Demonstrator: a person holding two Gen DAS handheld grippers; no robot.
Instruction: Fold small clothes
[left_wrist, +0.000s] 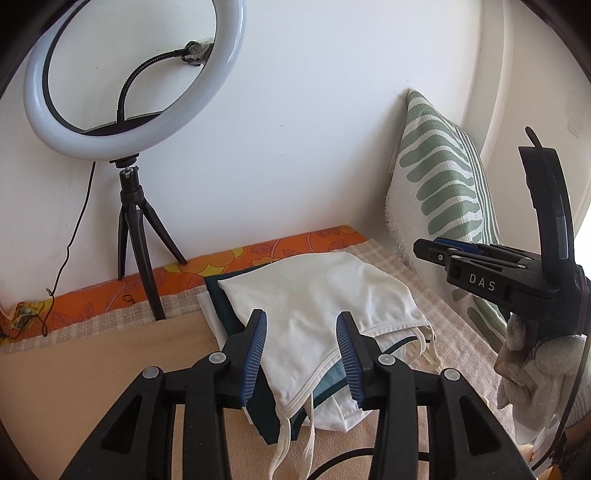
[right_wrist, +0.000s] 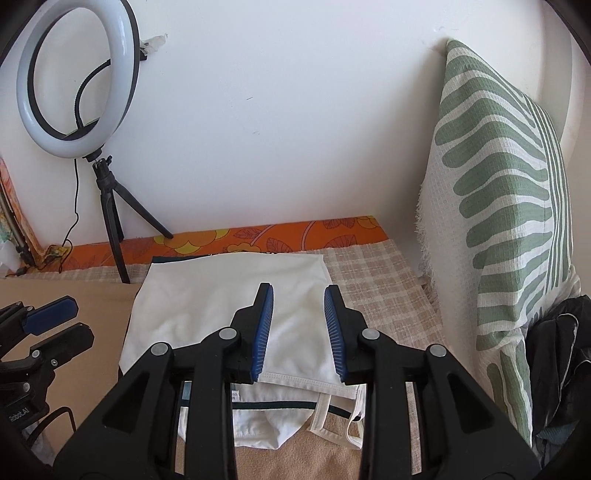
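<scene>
From the left wrist, the left gripper hovers with jaws apart over a folded white garment topping a small clothes pile, gripping nothing. From the right wrist, the right gripper likewise stands parted above it; contact seems absent.

**Cloth, plastic and ribbed pads**

We see a white top of smooth, matt knit cloth with stitched hems. Our grippers' arms are matt black plastic; their blue pads are finely ribbed. The cushion is coarse waffle weave, the ring light glossy white plastic.
</scene>
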